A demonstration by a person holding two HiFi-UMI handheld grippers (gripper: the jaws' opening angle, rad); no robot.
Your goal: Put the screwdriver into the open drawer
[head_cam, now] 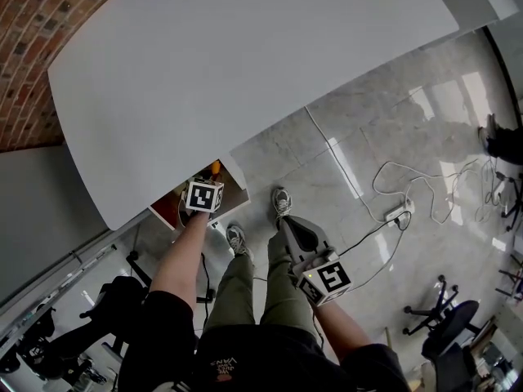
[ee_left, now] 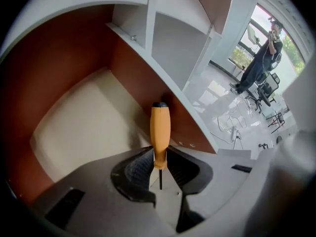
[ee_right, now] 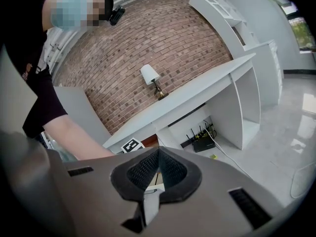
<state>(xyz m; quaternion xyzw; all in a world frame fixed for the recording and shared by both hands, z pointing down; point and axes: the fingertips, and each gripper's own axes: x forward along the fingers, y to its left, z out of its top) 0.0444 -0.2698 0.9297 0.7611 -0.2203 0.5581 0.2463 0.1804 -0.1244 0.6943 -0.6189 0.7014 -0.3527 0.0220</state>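
The screwdriver (ee_left: 160, 132) has an orange handle with a dark end cap and a thin dark shaft. My left gripper (ee_left: 159, 155) is shut on it at the base of the handle, with the handle pointing forward over the open drawer (ee_left: 84, 127). The drawer has a beige floor and red-brown walls. In the head view the left gripper (head_cam: 207, 186) reaches into the drawer (head_cam: 174, 208) under the desk edge, and the screwdriver's orange handle (head_cam: 216, 167) shows just past the marker cube. My right gripper (head_cam: 288, 225) hangs by the person's right leg, jaws together and empty; the right gripper view shows it (ee_right: 158, 154) the same.
The white desk (head_cam: 245, 72) spans the upper head view, with a lamp (ee_right: 150, 75) on it against a brick wall. A power strip (head_cam: 398, 213) with cables lies on the tiled floor to the right. An office chair (head_cam: 449, 317) stands lower right. A person (ee_left: 261, 58) stands far off.
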